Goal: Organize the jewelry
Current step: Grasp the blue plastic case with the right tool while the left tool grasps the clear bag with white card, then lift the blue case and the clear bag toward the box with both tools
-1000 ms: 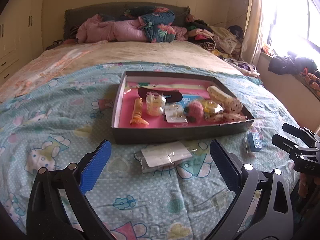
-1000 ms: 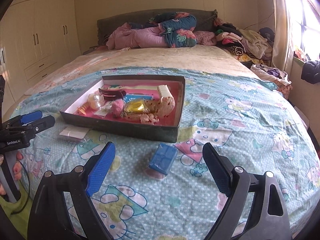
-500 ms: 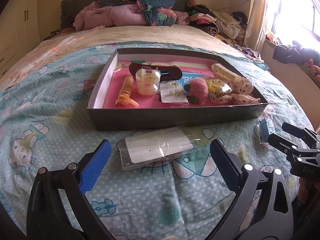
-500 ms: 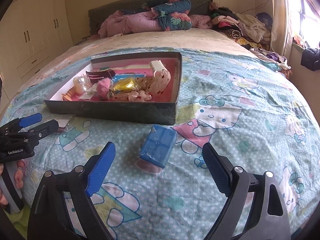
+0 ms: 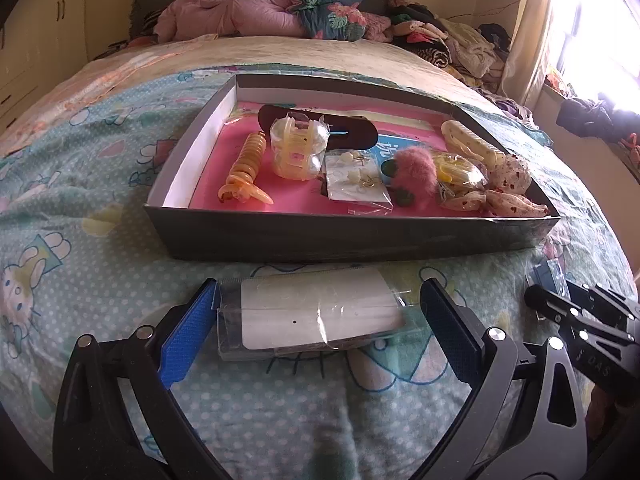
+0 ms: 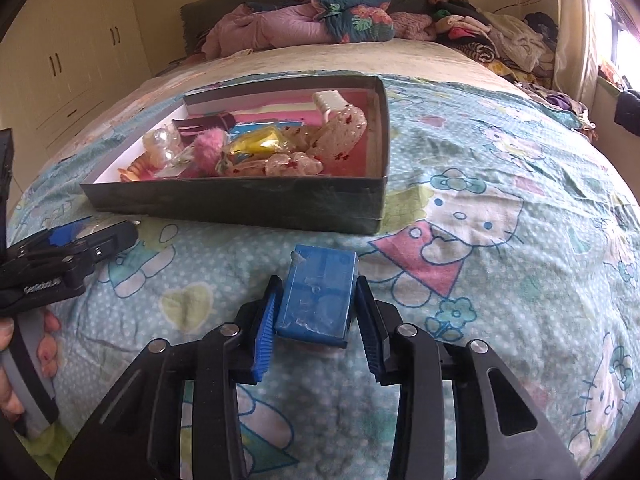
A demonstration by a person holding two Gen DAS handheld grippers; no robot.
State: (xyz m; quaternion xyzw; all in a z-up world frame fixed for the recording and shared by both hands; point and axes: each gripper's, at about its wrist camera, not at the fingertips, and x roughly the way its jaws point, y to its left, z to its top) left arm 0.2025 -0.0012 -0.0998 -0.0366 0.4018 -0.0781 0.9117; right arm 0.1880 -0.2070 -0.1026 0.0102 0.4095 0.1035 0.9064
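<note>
right gripper closing on blue box | contact unclear | left gripper wide

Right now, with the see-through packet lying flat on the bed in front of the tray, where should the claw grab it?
Grab the clear packet by its two short ends, coming down from above on the near side. It lies flat and crosswise on the blanket, and the left claw already stands open with a pad beside each end. The thin plastic may crumple, so squeeze gently.

The left gripper stands open around a clear packet on the bedspread, the tray at twelve o'clock.
</note>
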